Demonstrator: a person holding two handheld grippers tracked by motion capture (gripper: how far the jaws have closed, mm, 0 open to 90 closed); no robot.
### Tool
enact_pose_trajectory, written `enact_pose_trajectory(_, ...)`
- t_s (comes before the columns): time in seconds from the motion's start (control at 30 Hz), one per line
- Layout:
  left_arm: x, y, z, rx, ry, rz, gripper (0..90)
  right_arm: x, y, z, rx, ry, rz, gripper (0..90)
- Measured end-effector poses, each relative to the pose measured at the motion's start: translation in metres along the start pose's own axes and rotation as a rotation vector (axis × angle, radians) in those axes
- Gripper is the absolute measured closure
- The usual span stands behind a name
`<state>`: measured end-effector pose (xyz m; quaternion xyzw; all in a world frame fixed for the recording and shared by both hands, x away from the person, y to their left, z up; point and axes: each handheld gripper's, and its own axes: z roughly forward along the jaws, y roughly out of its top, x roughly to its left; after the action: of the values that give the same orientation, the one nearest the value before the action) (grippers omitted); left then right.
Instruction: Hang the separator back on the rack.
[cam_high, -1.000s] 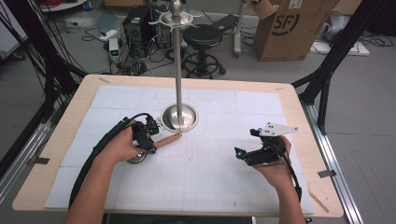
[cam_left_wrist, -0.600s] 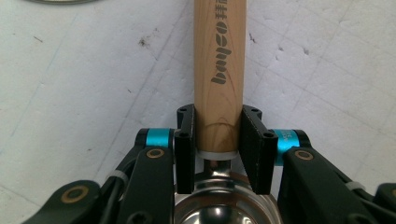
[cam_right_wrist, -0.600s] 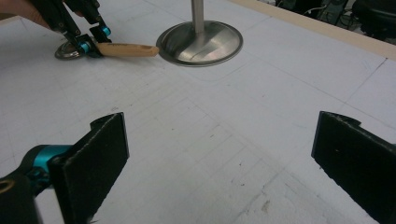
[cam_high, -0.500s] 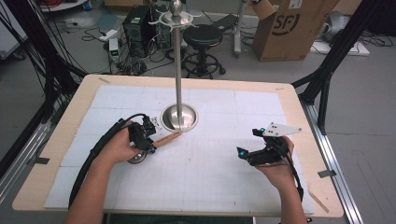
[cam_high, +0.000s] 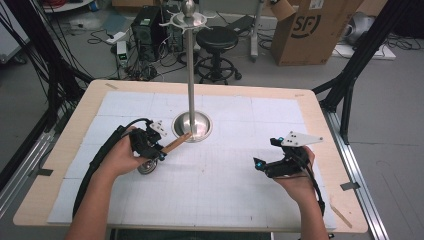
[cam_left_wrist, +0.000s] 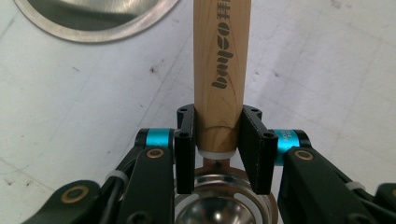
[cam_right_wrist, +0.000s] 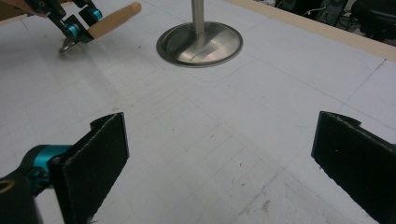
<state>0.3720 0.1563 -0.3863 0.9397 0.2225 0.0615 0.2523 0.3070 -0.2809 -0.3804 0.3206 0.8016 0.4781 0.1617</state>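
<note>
Left gripper (cam_left_wrist: 216, 140): you have it clamped on the wooden handle (cam_left_wrist: 220, 70), centre frame.
Right gripper (cam_right_wrist: 219, 154): jaws wide, holding nothing.
Risk: handle tip could knock the stand base (cam_high: 192, 126) just beside it, left of centre in the high view.

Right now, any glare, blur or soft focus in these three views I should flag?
High view: even light, slightly soft, mild highlights on the stand base. Left gripper view: wooden handle sharp, print readable; the metal bowl below the jaws is blurred and shiny. Right gripper view: the near pads are soft; streaky reflection on the base, table crisp.
</note>
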Motion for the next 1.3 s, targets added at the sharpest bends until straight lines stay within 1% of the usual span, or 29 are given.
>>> enact_pose_trajectory(0.13,-0.002,-0.004,-0.007,-0.046,0.000,0.000,68.9,0.001,0.000,0.001,0.000,-0.003,-0.003,2.6)
enact_pose_trajectory(0.2,-0.004,-0.006,-0.012,-0.086,0.003,-0.003,68.9,0.001,0.000,0.000,0.003,0.000,0.001,2.6)
enact_pose_trajectory(0.27,-0.006,-0.008,-0.017,-0.126,0.005,0.003,68.9,0.001,0.000,0.000,-0.001,-0.001,-0.003,2.6)
enact_pose_trajectory(0.33,-0.008,-0.010,-0.021,-0.163,-0.002,0.000,68.9,0.001,0.000,0.000,0.000,-0.002,-0.004,2.6)
enact_pose_trajectory(0.37,-0.009,-0.011,-0.024,-0.180,0.006,0.008,68.9,0.001,0.000,0.000,-0.001,-0.002,-0.004,2.6)
enact_pose_trajectory(0.4,-0.010,-0.012,-0.026,-0.199,0.007,0.006,68.9,0.001,0.000,0.000,-0.001,-0.002,-0.005,2.6)
enact_pose_trajectory(0.43,-0.011,-0.013,-0.028,-0.213,0.004,0.010,68.9,0.001,0.000,0.000,-0.001,-0.003,-0.006,2.6)
enact_pose_trajectory(0.5,-0.013,-0.015,-0.031,-0.236,0.013,0.021,68.9,0.002,0.000,0.001,0.003,-0.004,-0.005,2.6)
enact_pose_trajectory(0.6,-0.016,-0.018,-0.034,-0.277,0.002,0.021,68.9,0.002,0.000,0.002,0.005,-0.004,-0.008,2.6)
enact_pose_trajectory(0.63,-0.016,-0.019,-0.035,-0.286,-0.005,0.021,68.9,0.003,0.001,0.002,0.006,-0.003,-0.008,2.6)
enact_pose_trajectory(0.67,-0.017,-0.020,-0.035,-0.296,0.001,0.024,68.9,0.003,0.001,0.002,0.005,-0.001,-0.009,2.6)
enact_pose_trajectory(0.7,-0.018,-0.021,-0.036,-0.306,-0.002,0.025,68.9,0.003,0.001,0.003,0.005,0.001,-0.011,2.6)
enact_pose_trajectory(0.77,-0.019,-0.022,-0.036,-0.319,-0.015,0.023,68.9,0.004,0.001,0.003,0.007,0.001,-0.012,2.6)
enact_pose_trajectory(0.8,-0.020,-0.023,-0.036,-0.328,-0.012,0.024,68.9,0.004,0.001,0.004,0.007,0.002,-0.013,2.6)
enact_pose_trajectory(0.87,-0.020,-0.024,-0.038,-0.346,-0.030,0.023,68.9,0.004,0.001,0.004,0.007,0.002,-0.014,2.6)
enact_pose_trajectory(0.9,-0.021,-0.025,-0.038,-0.369,-0.043,0.021,68.9,0.004,0.001,0.003,0.007,0.002,-0.017,2.6)
enact_pose_trajectory(0.97,-0.022,-0.026,-0.038,-0.396,-0.067,0.020,68.9,0.005,0.002,0.003,0.003,0.003,-0.016,2.6)
enact_pose_trajectory(1.1,-0.027,-0.024,-0.040,-0.441,-0.093,0.026,68.8,0.008,0.004,0.002,-0.007,0.011,-0.026,2.6)
enact_pose_trajectory(1.17,-0.028,-0.023,-0.042,-0.463,-0.117,0.033,68.9,0.010,0.006,0.002,-0.012,0.018,-0.030,2.6)
enact_pose_trajectory(1.23,-0.032,-0.021,-0.044,-0.483,-0.127,0.041,68.9,0.011,0.008,0.002,-0.023,0.029,-0.032,2.6)
enact_pose_trajectory(1.3,-0.034,-0.019,-0.045,-0.499,-0.145,0.053,68.9,0.012,0.010,0.001,-0.033,0.041,-0.031,2.6)
